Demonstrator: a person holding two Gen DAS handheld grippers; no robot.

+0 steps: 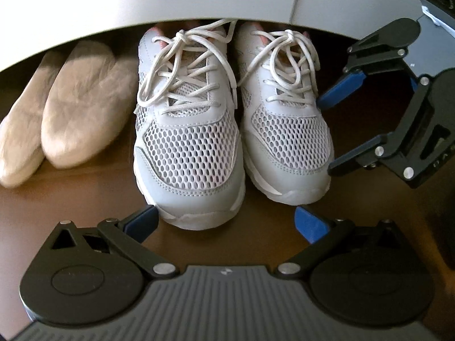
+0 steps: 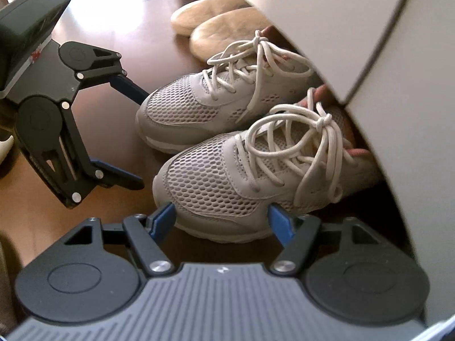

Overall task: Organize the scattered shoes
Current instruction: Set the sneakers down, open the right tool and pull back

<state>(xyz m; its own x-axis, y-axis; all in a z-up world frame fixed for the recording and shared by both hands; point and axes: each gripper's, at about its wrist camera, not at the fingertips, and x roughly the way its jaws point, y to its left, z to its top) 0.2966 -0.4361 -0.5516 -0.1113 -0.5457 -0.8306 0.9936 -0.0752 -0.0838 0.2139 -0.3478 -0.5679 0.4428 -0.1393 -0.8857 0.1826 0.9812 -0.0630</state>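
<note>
Grey mesh sneakers (image 1: 230, 130) sit paired (toes outward); left tongs (image 1: 226, 221) and right tongs (image 2: 221, 217) both apart.

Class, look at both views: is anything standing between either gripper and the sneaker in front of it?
Nothing visible. The left gripper is open at the toe of one sneaker; the right gripper is open around the toe of the other sneaker.

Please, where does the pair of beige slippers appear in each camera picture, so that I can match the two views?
Left wrist view: the beige slippers lie at the left, beside the left grey mesh sneaker.
Right wrist view: the beige slippers lie at the top centre, behind the sneakers.
Shared landmark: the white cabinet edge above the shoes.
</note>
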